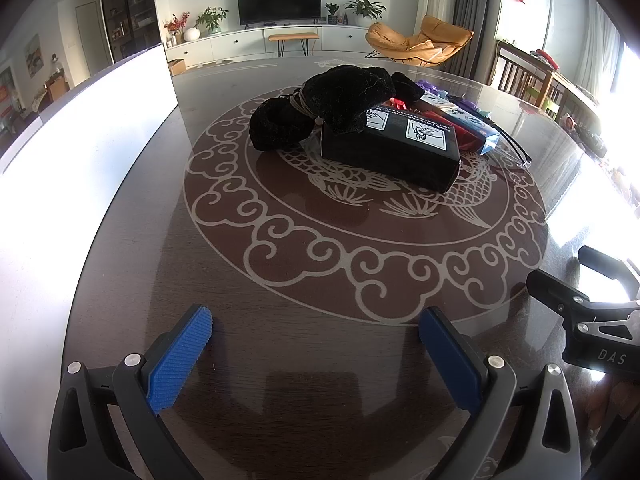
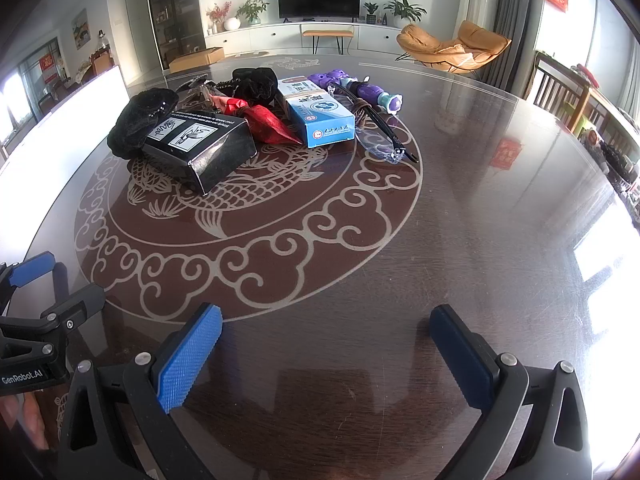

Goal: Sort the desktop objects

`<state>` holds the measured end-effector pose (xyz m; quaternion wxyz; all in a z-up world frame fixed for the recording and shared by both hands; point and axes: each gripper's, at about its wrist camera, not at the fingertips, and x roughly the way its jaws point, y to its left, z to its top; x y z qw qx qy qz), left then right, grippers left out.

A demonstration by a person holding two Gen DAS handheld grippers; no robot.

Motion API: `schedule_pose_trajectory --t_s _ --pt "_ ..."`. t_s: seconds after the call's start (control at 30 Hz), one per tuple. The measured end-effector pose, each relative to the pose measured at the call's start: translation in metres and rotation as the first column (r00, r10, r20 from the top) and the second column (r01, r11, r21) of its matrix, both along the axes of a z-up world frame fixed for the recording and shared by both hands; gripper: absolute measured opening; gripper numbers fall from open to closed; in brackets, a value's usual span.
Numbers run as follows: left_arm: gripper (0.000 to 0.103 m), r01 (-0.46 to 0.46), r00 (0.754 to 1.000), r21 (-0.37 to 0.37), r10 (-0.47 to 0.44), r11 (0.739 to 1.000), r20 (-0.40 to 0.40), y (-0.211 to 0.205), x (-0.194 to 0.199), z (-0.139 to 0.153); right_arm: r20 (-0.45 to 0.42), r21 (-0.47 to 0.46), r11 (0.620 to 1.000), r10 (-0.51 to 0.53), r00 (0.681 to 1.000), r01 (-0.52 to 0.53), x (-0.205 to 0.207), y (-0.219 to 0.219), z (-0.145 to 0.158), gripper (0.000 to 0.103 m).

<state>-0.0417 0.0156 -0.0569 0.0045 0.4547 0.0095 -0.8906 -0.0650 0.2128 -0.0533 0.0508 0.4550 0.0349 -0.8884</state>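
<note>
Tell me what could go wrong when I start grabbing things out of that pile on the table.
The black fuzzy bundle lies partly on the black box, so lifting the box first may tip the bundle off. The glasses lie against the blue and white box, at the pile's edge; pulling that box could drag or scratch them. Both the left gripper and right gripper are open and well short of the pile.

Ahead of the gripper, the dark brown table [image 2: 460, 208] bears a pale fish-and-cloud scroll pattern. On it lie a black box [image 2: 204, 148] with white pictogram labels, black fuzzy cloth [image 1: 344, 100], a red pouch [image 2: 268, 122], a blue-and-white carton [image 2: 316, 110] and a purple toy [image 2: 360, 86]. The gripper pads [image 2: 188, 360] are ribbed blue.
</note>
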Motion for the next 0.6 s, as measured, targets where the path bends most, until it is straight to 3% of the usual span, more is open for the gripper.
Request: schedule_pose_trajectory --t_s 0.37,0.43,0.5,0.6 --pt "0.103 0.0 1.0 -0.003 0.0 1.0 0.001 0.0 0.002 0.001 0.01 -0.001 1.0 0.014 1.0 -0.014 0.0 0.001 0.001 0.103" --pt "0.103 0.0 1.0 -0.003 0.0 1.0 0.001 0.0 0.002 0.001 0.009 -0.046 0.999 0.027 1.0 -0.027 -0.003 0.005 0.004 0.103" --pt "0.103 -0.001 1.0 -0.003 0.001 1.0 0.001 0.0 0.002 0.001 -0.02 -0.087 0.995 0.053 0.998 -0.055 -0.011 0.006 0.013 0.103" --pt "0.103 -0.001 1.0 -0.002 0.001 1.0 0.001 0.0 0.002 0.001 -0.082 -0.041 0.991 0.127 0.988 -0.131 -0.035 -0.009 0.036 0.103"
